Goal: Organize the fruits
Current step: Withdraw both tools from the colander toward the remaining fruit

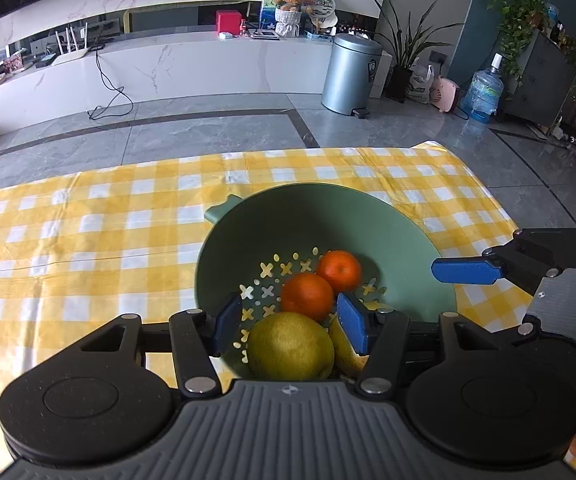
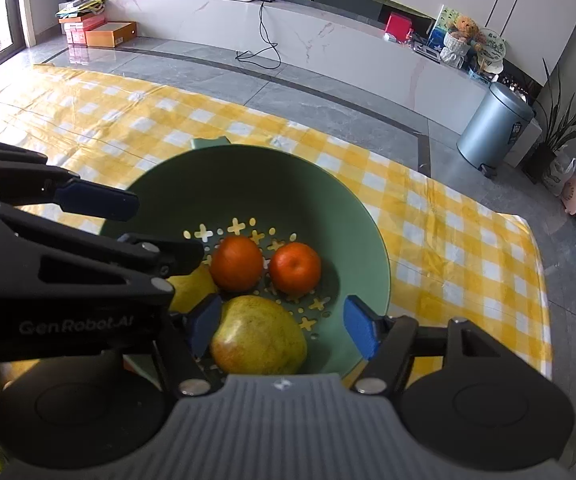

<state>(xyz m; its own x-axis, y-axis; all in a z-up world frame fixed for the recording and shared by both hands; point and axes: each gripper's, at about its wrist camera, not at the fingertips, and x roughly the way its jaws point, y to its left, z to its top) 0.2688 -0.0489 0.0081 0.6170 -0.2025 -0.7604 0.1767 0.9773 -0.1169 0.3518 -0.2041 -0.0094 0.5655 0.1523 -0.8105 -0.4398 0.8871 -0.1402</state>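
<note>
Here both claws hang over a green colander (image 1: 388, 240) that sits on a yellow checked cloth (image 1: 87, 240). The left claw (image 1: 292, 322) stands released, its blue pads apart with nothing pressed between them. Just below and between its fingers lies a yellow-green pear (image 1: 290, 346); a second pear (image 1: 344, 350) shows only as a sliver behind its right pad. Just ahead of its fingertips sit two oranges, one (image 1: 307, 296) close in and the other (image 1: 339, 271) a little farther, the two touching or nearly so.

The right claw (image 2: 283, 330) is likewise released, pads spread with a clear gap on the right side. A pear (image 2: 257, 336) lies between its fingers, close against the left pad; whether that pad touches the skin I cannot quite tell. Ahead of it sit the same two oranges side by side, one (image 2: 236, 263) to the left and one (image 2: 295, 268) to the right. The other pear (image 2: 191, 288) peeks out at its left, largely hidden under the left claw's fingers.

All four fruits rest on the colander's perforated floor.
</note>
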